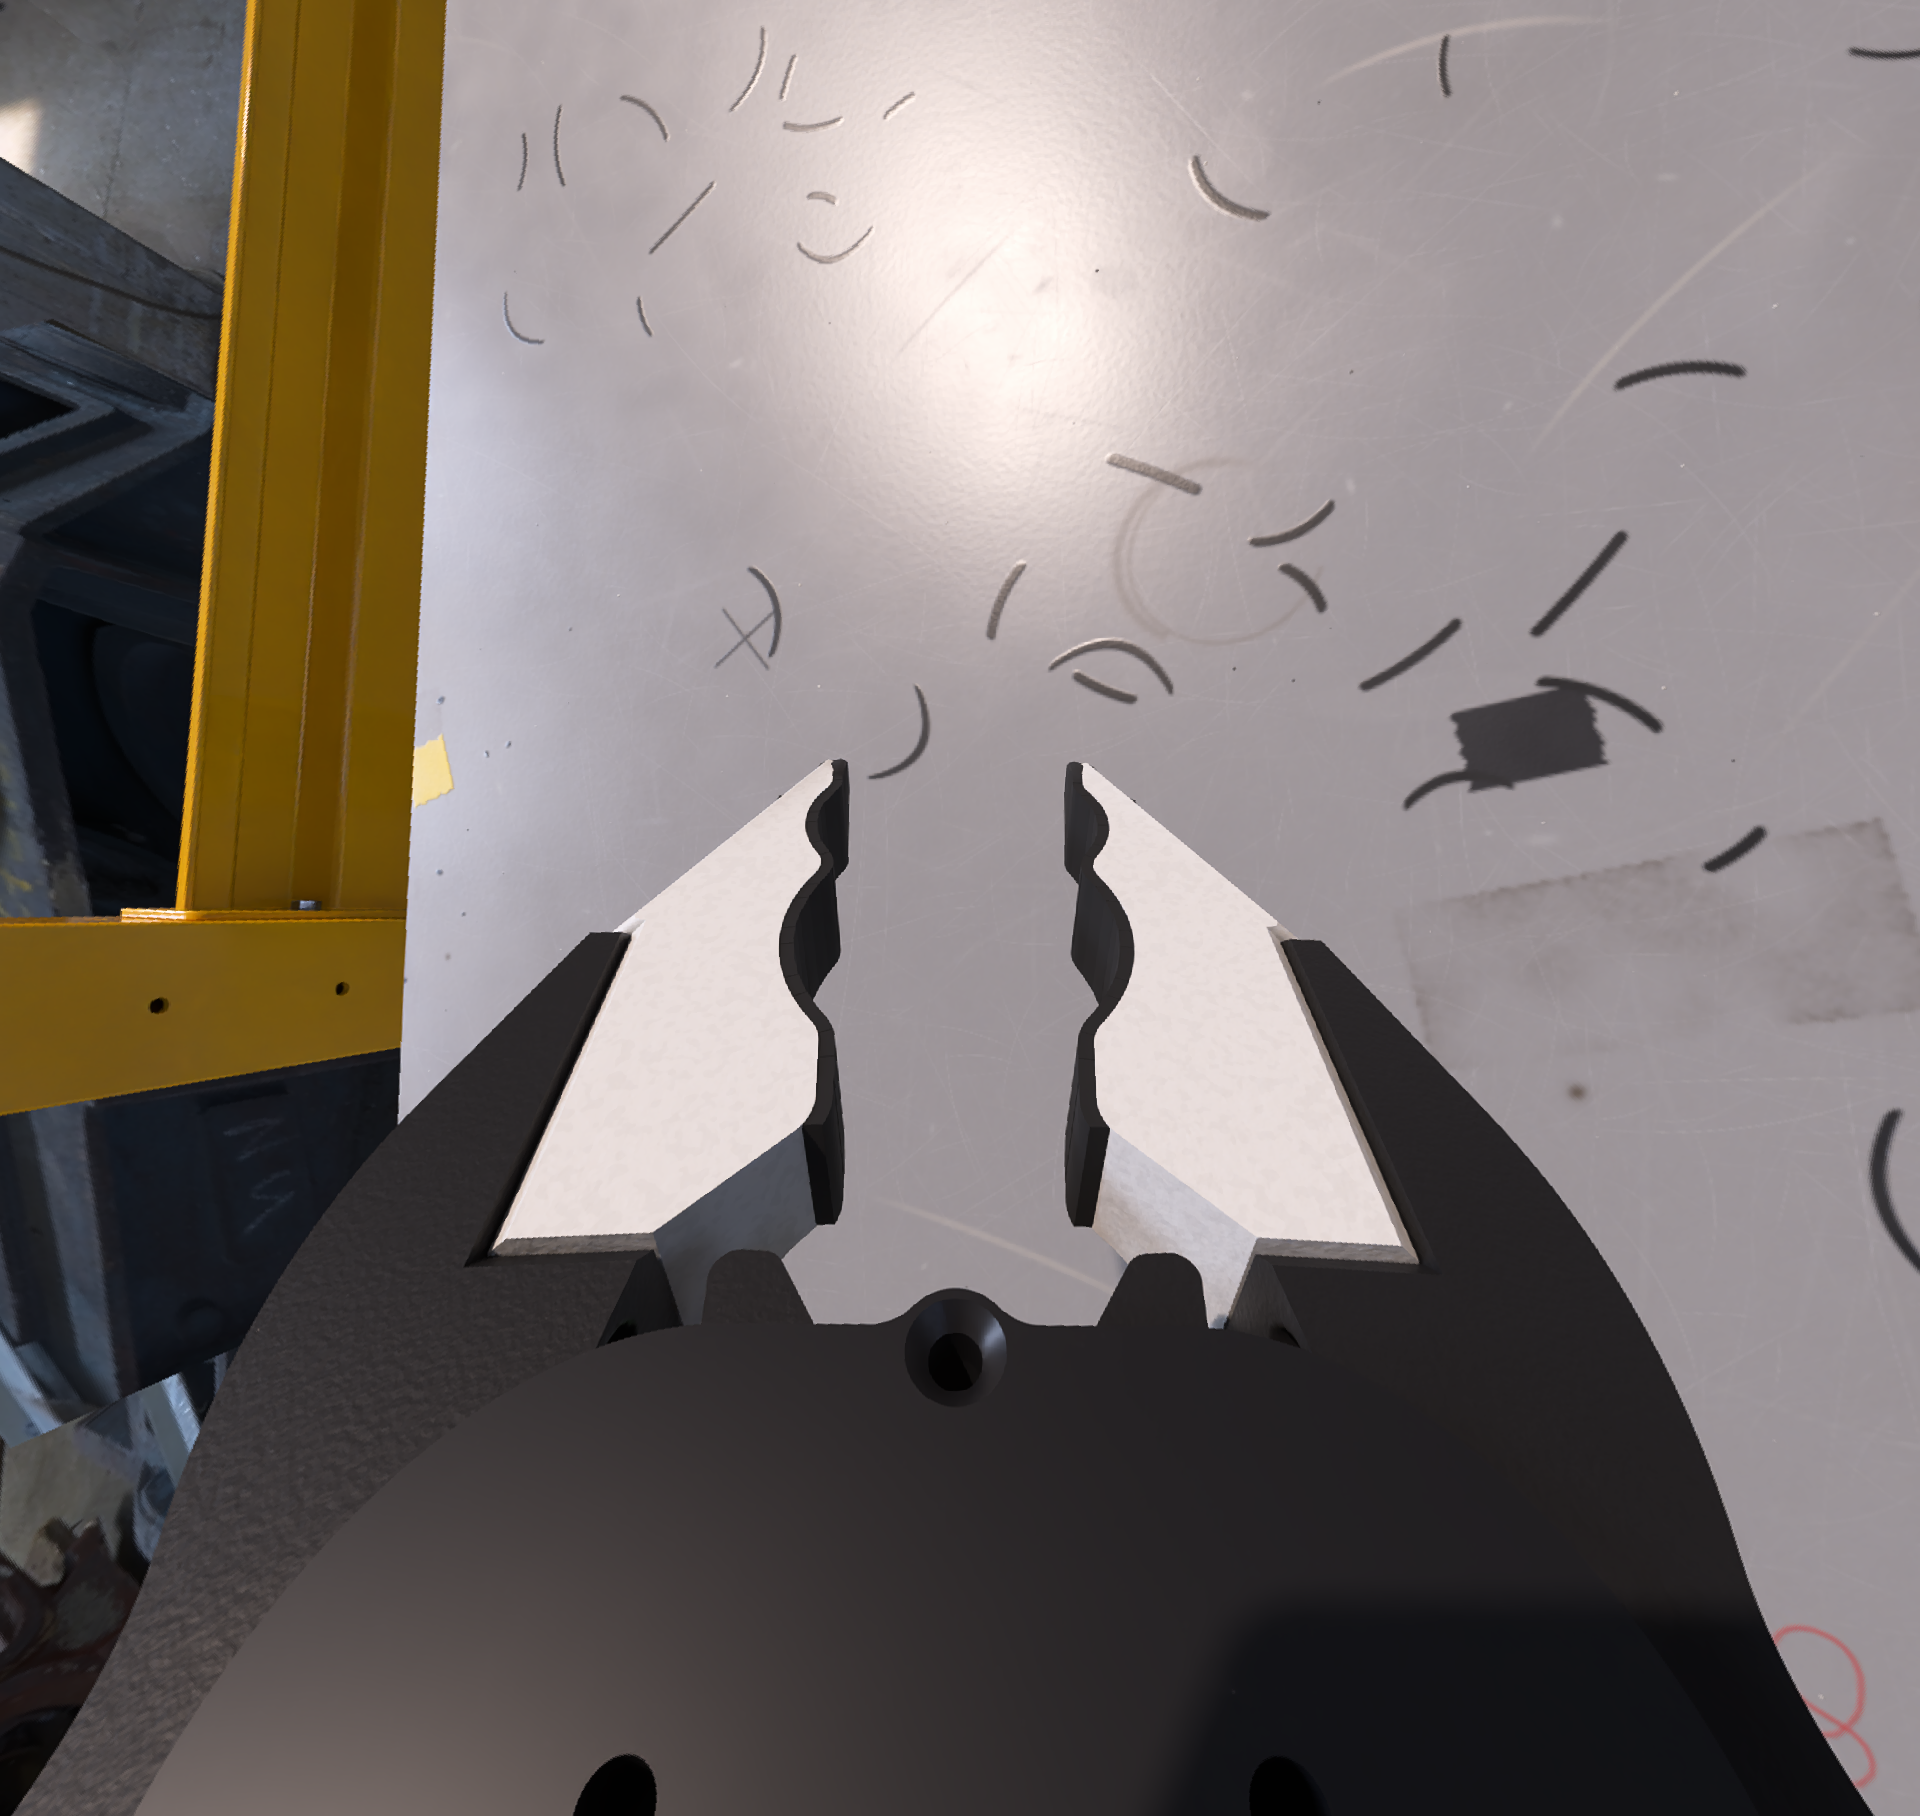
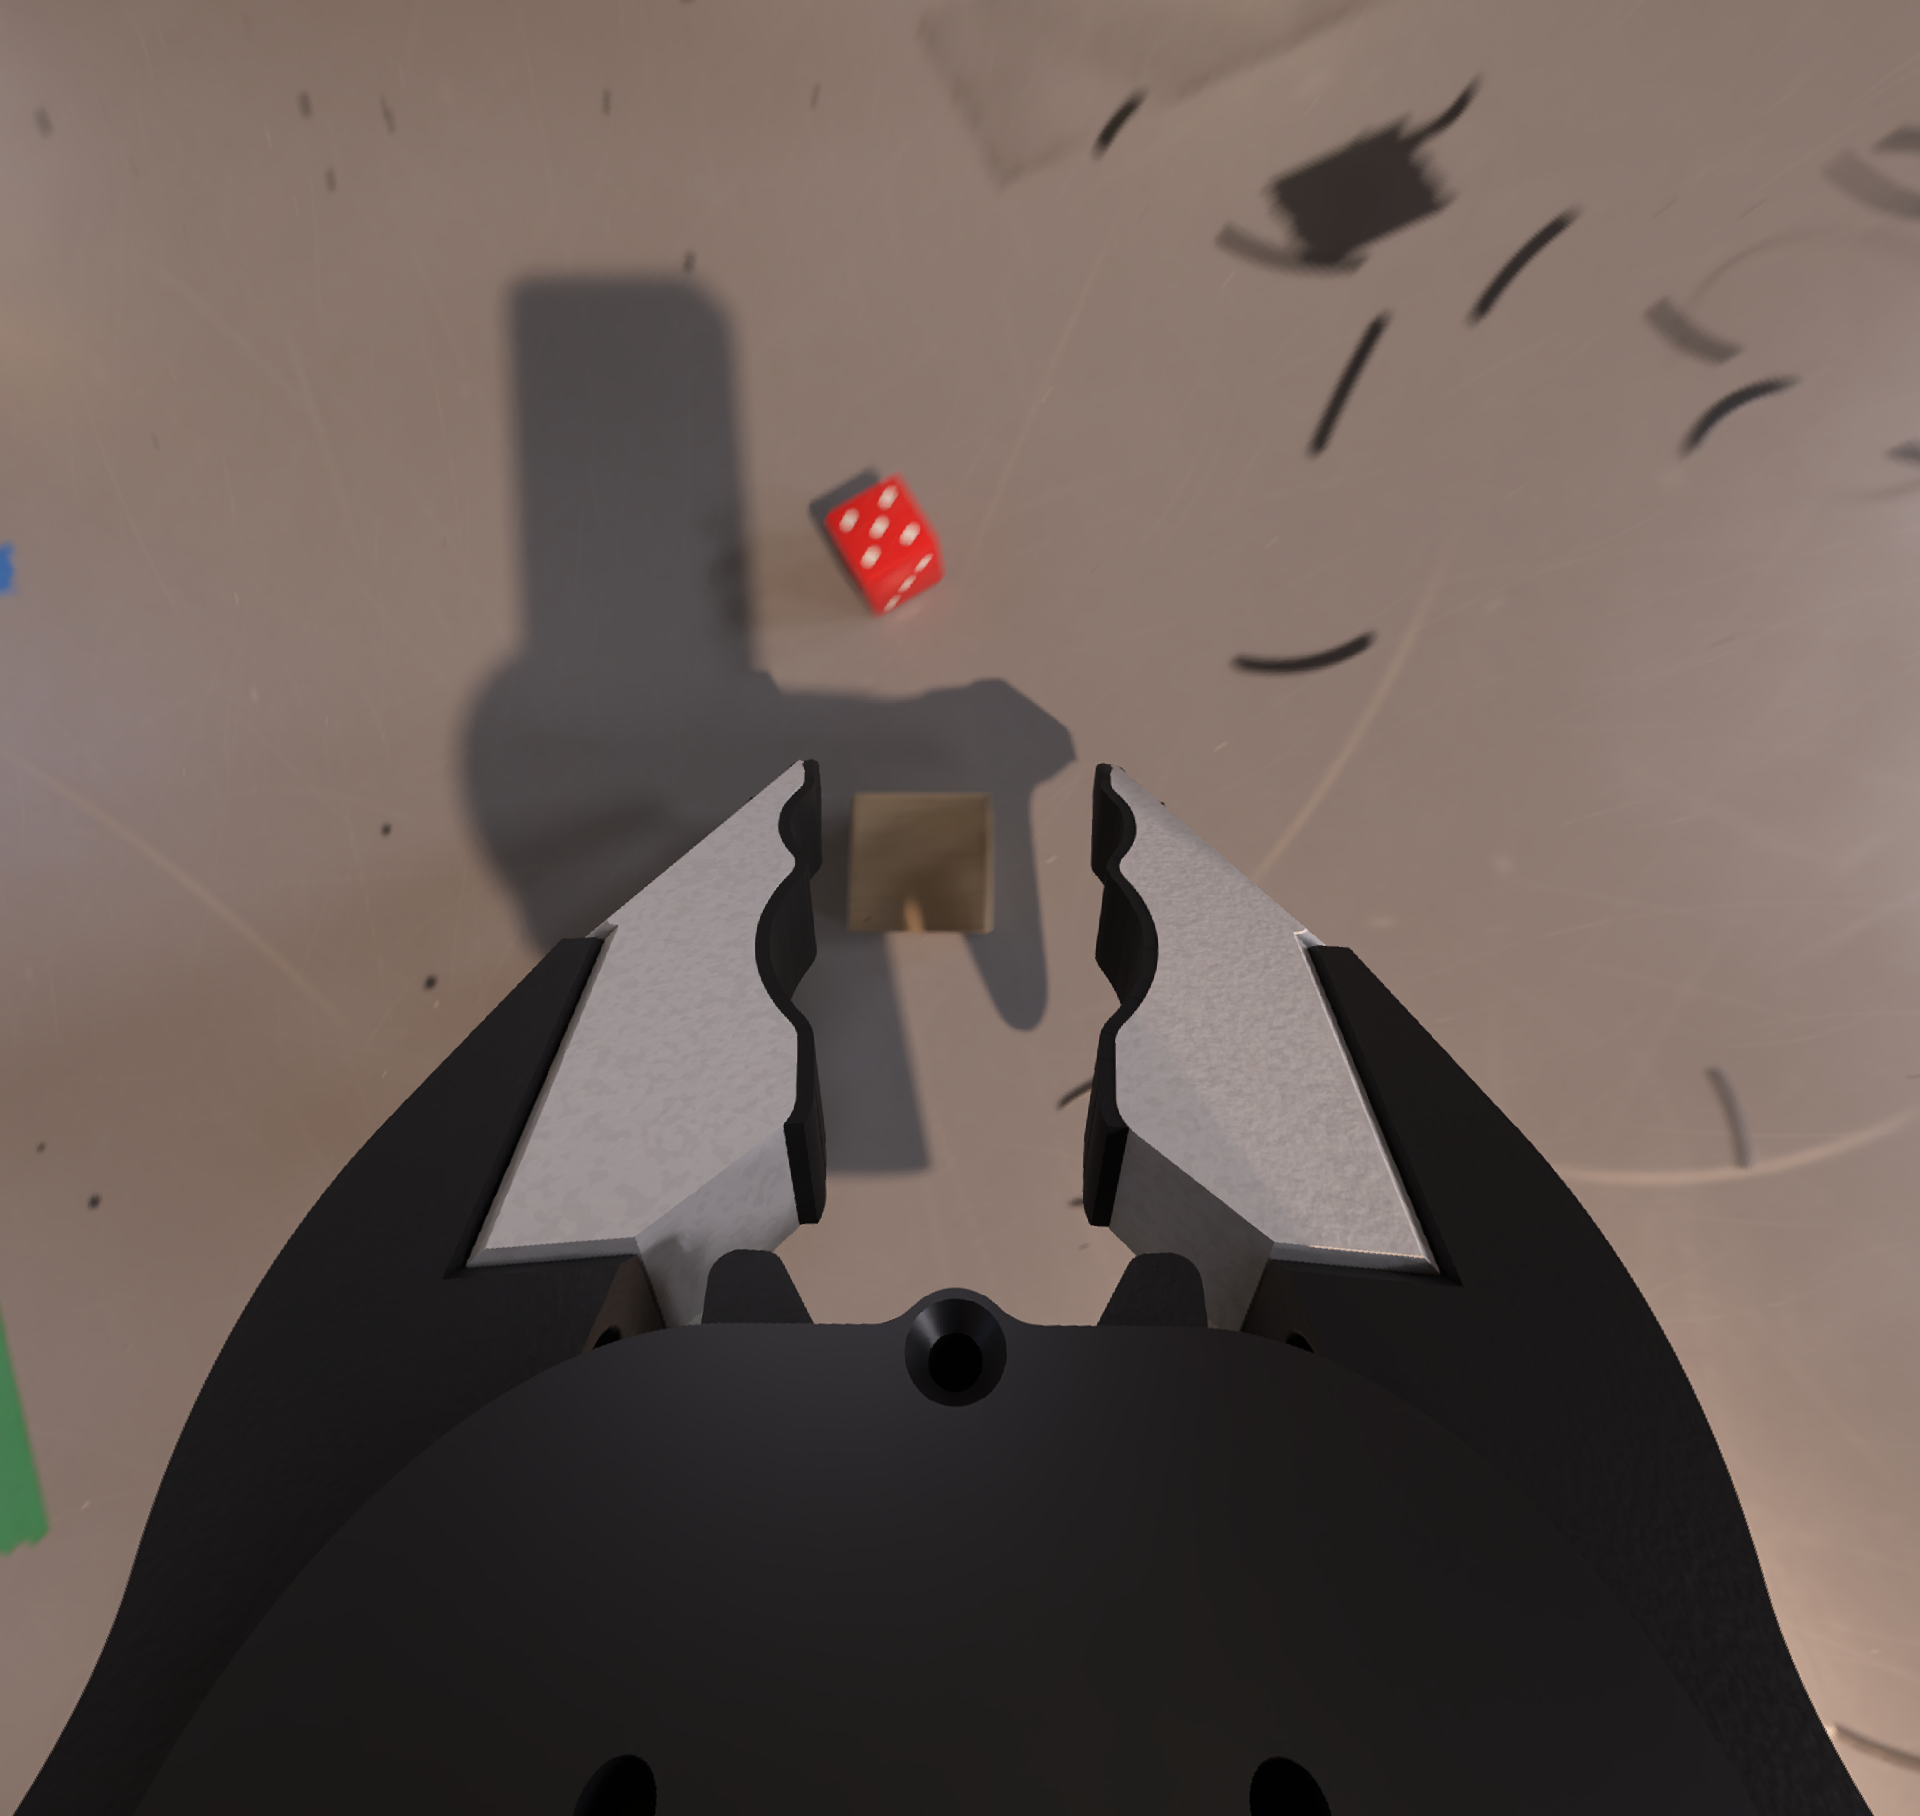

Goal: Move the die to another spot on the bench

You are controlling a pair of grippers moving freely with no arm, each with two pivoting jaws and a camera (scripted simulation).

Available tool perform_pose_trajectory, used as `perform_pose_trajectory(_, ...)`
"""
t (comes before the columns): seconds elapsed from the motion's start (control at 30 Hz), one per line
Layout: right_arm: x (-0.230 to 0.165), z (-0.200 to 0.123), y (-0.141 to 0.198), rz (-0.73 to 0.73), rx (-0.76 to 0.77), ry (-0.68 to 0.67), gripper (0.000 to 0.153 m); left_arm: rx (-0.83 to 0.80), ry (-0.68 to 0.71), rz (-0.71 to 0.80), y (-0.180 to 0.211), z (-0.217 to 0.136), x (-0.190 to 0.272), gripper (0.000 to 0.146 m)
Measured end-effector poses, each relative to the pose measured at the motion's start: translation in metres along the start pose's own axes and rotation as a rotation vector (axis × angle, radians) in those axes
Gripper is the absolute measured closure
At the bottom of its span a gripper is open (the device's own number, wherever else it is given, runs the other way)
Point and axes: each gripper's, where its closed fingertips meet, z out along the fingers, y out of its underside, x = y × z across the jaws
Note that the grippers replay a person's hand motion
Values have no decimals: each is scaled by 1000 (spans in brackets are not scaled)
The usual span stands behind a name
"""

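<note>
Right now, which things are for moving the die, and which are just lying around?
For the job:
red die
right gripper, open, nearest the die
bench

Just lying about:
tan square patch
yellow frame
left gripper, open, no die in its view

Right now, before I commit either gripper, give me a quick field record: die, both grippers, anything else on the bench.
die: red die with white pips, on the bench, ahead of the right gripper, untouched
right gripper: open, empty, above the bench
left gripper: open, empty; die not in its view
other object: small tan square block seen between the right gripper's fingers, nearer than the die
bench edge: yellow frame on the left in the left wrist view
</note>
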Motion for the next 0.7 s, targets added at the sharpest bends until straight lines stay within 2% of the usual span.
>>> perform_pose_trajectory(0.13,42,-22,-25,-11,132,106,103,6,-1,-1,-1,-1,-1,104)
perform_pose_trajectory(0.27,97,-26,-21,-70,45,216,93,-3,2,-1,0,1,0,104)
perform_pose_trajectory(0.47,135,-7,-12,-124,-78,140,80,-13,5,-7,2,3,-1,104)
perform_pose_trajectory(0.7,142,2,-1,-50,-142,7,98,-16,8,-16,4,4,-3,104)
